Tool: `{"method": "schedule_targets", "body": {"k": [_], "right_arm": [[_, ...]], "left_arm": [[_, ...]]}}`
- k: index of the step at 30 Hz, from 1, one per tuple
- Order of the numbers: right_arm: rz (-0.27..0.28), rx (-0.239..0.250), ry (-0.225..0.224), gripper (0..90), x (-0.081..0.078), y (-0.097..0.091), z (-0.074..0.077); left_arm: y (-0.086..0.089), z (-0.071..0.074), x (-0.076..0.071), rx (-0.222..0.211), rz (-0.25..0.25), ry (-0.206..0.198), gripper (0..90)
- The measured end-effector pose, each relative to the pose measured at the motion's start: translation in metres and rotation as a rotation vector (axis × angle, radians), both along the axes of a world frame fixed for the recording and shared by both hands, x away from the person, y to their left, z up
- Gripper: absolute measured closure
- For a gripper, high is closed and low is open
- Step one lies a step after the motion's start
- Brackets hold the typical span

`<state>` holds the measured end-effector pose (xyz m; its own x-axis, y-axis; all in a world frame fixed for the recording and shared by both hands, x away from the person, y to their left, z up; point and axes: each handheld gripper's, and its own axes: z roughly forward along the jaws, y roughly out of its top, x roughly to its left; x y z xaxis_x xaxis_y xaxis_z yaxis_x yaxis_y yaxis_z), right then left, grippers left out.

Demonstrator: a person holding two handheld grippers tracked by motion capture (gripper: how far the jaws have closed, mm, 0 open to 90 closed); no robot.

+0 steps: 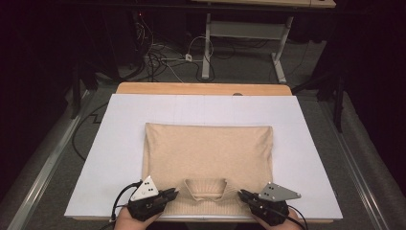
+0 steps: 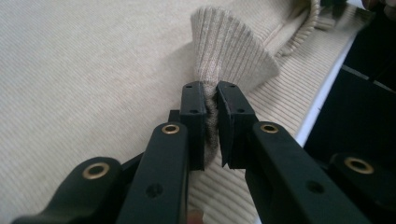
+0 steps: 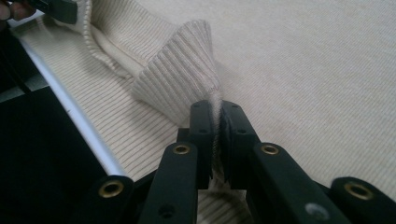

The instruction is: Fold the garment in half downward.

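Gripping the sweater (image 1: 208,153) hem at lower frame, left tool (image 1: 173,193) and right tool (image 1: 243,194) each pinch ribbed fabric; the garment extends toward upper frame across the surface (image 1: 119,120).

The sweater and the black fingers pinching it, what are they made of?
The sweater looks like soft beige knitted yarn, perhaps cotton or wool: fine knit rows on the body, thicker ribs at the hem. The fingers look like hard matte black plastic, with flat moulded faces, screw holes and brass-coloured rivets; the exact material can't be told.
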<state>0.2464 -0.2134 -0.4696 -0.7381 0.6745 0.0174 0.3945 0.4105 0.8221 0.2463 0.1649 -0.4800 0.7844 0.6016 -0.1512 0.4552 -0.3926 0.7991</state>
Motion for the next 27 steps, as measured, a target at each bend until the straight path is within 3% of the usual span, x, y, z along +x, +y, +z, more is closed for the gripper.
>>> {"method": "schedule_targets", "body": {"k": [5,10,15,18,22,27], "right_arm": [[0.025,-0.010,-0.002,85.1,-0.011,-0.003,0.000],[0.030,0.011,0.008,79.4,-0.014,-0.010,0.001],[0.012,0.051,-0.018,78.5,-0.016,-0.016,0.010],[-0.023,0.059,-0.046,82.0,-0.012,-0.014,0.011],[-0.055,0.040,-0.060,90.0,-0.005,-0.003,0.012],[-0.040,0.000,-0.011,90.0,0.001,0.005,0.002]], "left_arm": [[0.003,-0.002,-0.009,0.015,-0.027,0.002,79.2],[0.011,0.000,-0.014,-0.014,-0.028,-0.001,74.7],[0.016,0.007,-0.016,-0.029,0.000,-0.053,71.9],[0.010,0.009,-0.005,-0.046,0.034,-0.048,72.2],[0.000,0.010,0.009,-0.017,0.086,-0.031,82.5],[-0.011,0.006,0.006,0.035,0.026,-0.016,85.1]]}}
